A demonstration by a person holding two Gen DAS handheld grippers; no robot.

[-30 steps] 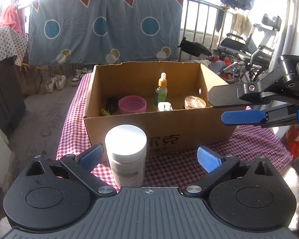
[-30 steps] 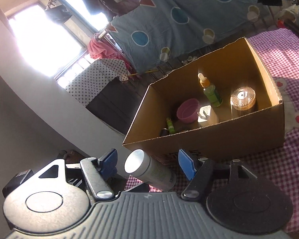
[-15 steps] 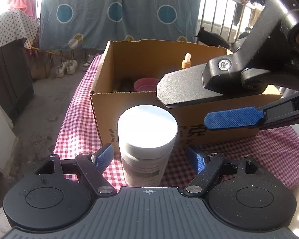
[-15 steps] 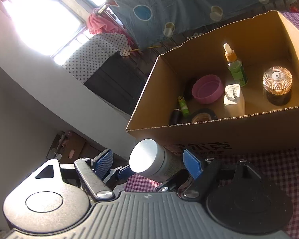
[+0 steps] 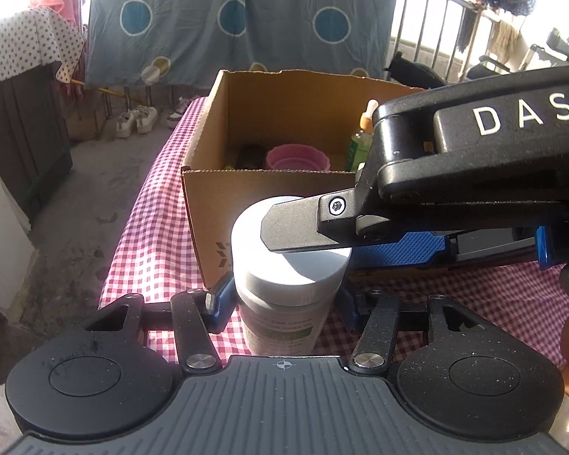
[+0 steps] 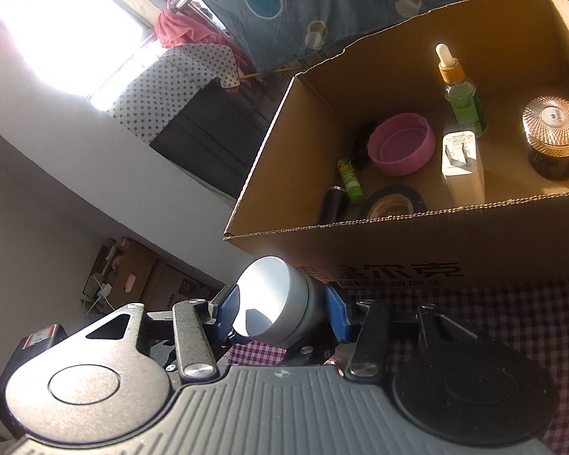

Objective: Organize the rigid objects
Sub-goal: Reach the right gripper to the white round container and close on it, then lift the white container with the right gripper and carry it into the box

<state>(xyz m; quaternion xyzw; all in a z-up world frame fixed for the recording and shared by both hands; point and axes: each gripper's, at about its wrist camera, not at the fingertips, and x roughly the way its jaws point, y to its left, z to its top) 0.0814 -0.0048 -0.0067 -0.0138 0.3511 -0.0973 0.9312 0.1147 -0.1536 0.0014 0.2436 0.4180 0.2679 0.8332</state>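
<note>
I've got both grippers, left (image 5: 282,303) and right (image 6: 282,316), fingers just closed onto the jar (image 5: 288,265) on the bench (image 5: 151,250) before the box (image 6: 417,250); opposed grips could twist or tip it.

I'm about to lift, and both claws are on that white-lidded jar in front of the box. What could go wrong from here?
1. The left claw grips the white-lidded jar's body and the right claw its lid; both have just been closing. Pulling apart may loosen the lid or tip the jar.
2. The cardboard box stands close behind, and its wall rises above the jar, so a low lift could hit it.
</note>
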